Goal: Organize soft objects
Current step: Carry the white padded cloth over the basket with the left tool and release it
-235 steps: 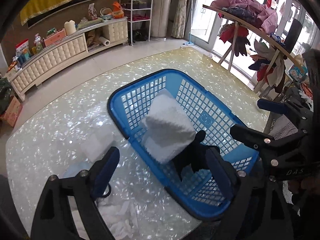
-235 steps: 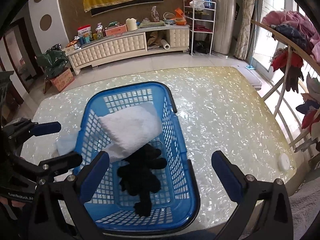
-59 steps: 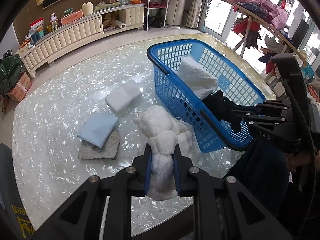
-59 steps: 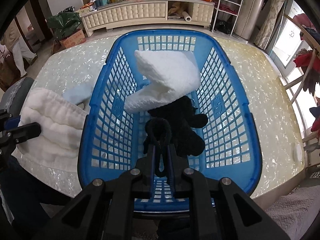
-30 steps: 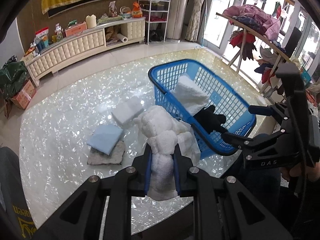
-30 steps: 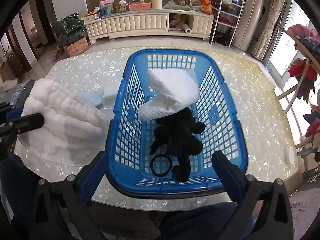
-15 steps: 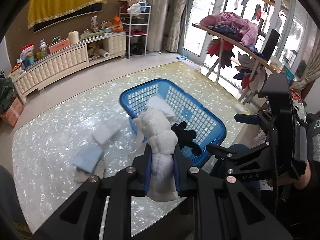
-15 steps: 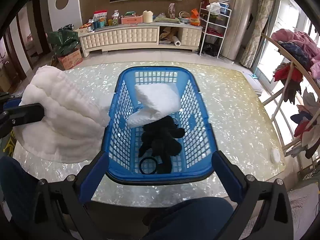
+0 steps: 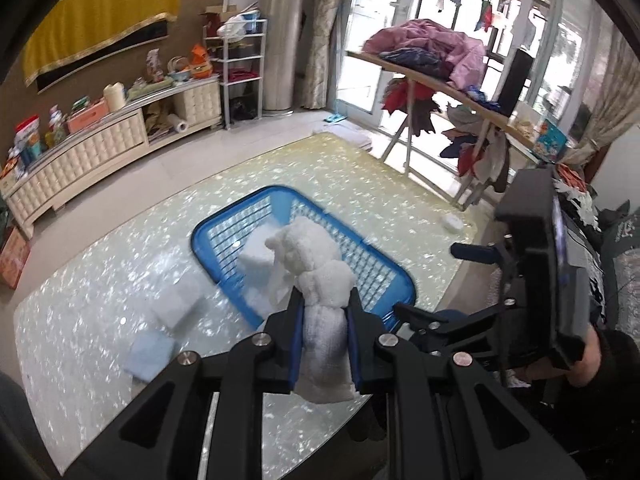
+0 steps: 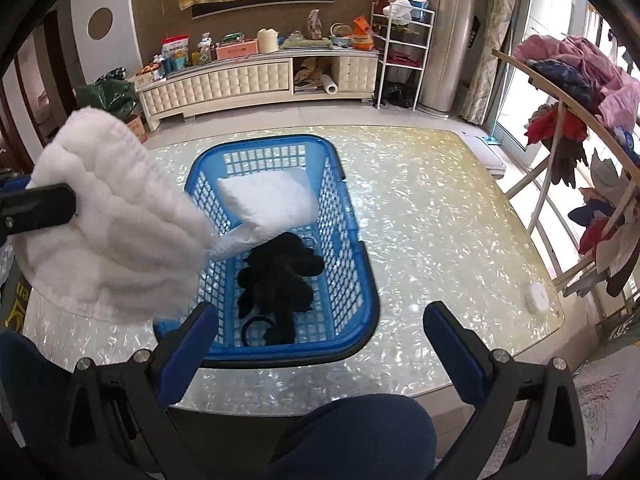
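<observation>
A white towel (image 9: 320, 280) is pinched between the pads of the left gripper (image 9: 323, 336) and held in the air above the table (image 10: 440, 216). The cloth is thick and fluffy, with a ribbed, quilted surface; where it is squeezed between the blue pads it narrows to a tight neck, and beyond them it swells into soft rounded folds. In the right wrist view the same towel is seen from the side as a broad, bunched mass hanging at the near left corner of the blue basket (image 10: 348, 280), partly covering that corner.

The right gripper (image 10: 320, 332) is held over the near end of the basket with its fingers spread wide — nothing is between them.

The basket is of blue plastic lattice with a dark rim, and it stands on a glossy table of pearly, flaked pattern. Inside it a folded white cloth (image 10: 268, 200) leans at the far end, and a black soft item (image 10: 280, 276) lies crumpled in the middle, with a black ring (image 10: 256, 330) at the near end.

On the table beside the basket, in the left wrist view, two more folded pieces are seen — a white one (image 9: 180, 304) and a pale blue one (image 9: 150, 354) nearer the edge, both somewhat blurred.

A dark-blue-clad knee (image 10: 360, 436) of the person is visible below the table edge.
</observation>
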`<action>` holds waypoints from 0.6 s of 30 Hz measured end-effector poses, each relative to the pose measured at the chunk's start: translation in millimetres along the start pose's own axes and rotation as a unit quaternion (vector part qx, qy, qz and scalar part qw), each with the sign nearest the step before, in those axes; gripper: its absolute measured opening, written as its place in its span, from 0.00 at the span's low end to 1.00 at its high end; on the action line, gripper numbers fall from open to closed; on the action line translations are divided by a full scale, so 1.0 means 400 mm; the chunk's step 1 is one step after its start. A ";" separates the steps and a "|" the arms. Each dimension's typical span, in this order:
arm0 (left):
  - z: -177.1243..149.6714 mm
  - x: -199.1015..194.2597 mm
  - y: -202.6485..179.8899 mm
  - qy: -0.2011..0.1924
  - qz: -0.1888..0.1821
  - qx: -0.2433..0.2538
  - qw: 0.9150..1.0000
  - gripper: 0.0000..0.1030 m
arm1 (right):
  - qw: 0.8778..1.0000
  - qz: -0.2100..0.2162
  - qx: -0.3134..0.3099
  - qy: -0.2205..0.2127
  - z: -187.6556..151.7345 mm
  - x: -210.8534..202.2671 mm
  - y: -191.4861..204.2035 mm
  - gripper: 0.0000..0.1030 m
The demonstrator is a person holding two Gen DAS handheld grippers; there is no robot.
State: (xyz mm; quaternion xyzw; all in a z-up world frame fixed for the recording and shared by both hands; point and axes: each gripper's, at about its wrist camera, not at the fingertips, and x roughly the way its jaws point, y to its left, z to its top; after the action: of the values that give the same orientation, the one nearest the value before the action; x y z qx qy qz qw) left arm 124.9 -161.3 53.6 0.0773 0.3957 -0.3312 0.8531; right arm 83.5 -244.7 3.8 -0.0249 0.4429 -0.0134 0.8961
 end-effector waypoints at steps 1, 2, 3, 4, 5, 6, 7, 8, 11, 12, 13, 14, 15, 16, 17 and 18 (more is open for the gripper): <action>0.009 0.003 -0.011 -0.001 -0.005 0.005 1.000 0.16 | 1.000 0.000 0.002 0.000 0.000 0.002 -0.006 1.00; 0.018 0.008 -0.020 -0.002 -0.008 0.011 1.000 0.16 | 1.000 0.000 0.005 -0.001 0.001 0.003 -0.012 1.00; 0.022 0.012 -0.025 -0.001 -0.009 0.015 1.000 0.16 | 1.000 -0.001 0.008 -0.001 0.001 0.004 -0.018 1.00; 0.028 0.020 -0.029 0.000 -0.010 0.017 1.000 0.16 | 1.000 -0.001 0.011 -0.001 0.000 0.005 -0.022 1.00; 0.034 0.030 -0.033 0.002 -0.011 0.020 1.000 0.16 | 1.000 0.000 0.013 -0.002 -0.001 0.007 -0.031 1.00; 0.040 0.041 -0.036 0.004 -0.012 0.021 1.000 0.16 | 1.000 -0.001 0.016 -0.001 -0.002 0.009 -0.037 1.00; 0.046 0.052 -0.037 0.007 -0.012 0.020 1.000 0.16 | 1.000 -0.001 0.019 -0.001 -0.002 0.012 -0.044 1.00; 0.051 0.065 -0.037 0.009 -0.014 0.019 1.000 0.16 | 1.000 0.000 0.021 0.000 -0.003 0.015 -0.050 1.00; 0.057 0.102 -0.047 0.020 -0.020 0.021 0.999 0.16 | 1.000 0.001 0.028 0.003 -0.005 0.027 -0.068 1.00; 0.059 0.113 -0.051 0.024 -0.021 0.021 0.999 0.16 | 1.000 0.002 0.029 0.005 -0.005 0.031 -0.069 0.99; 0.060 0.129 -0.054 0.029 -0.023 0.021 0.999 0.16 | 1.000 0.003 0.030 0.007 -0.004 0.036 -0.073 1.00; 0.061 0.143 -0.055 0.033 -0.026 0.019 0.999 0.16 | 0.999 0.003 0.031 0.009 -0.003 0.042 -0.076 0.99; 0.063 0.151 -0.055 0.035 -0.027 0.017 0.999 0.16 | 0.999 0.004 0.033 0.012 -0.003 0.050 -0.081 0.99; 0.063 0.162 -0.053 0.038 -0.030 0.015 0.999 0.16 | 0.999 0.004 0.034 0.013 -0.003 0.052 -0.082 0.99; 0.064 0.178 -0.050 0.042 -0.032 0.011 0.999 0.16 | 0.999 0.004 0.035 0.015 -0.003 0.057 -0.087 0.99; 0.065 0.191 -0.050 0.046 -0.033 0.009 0.998 0.16 | 0.999 0.005 0.036 0.016 -0.002 0.062 -0.093 0.99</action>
State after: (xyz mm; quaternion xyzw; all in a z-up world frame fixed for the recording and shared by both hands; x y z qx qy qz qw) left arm 164.2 -225.5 18.2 0.0865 0.4339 -0.3588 0.8219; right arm 97.8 -282.9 -14.1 0.0095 0.4568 -0.0255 0.8891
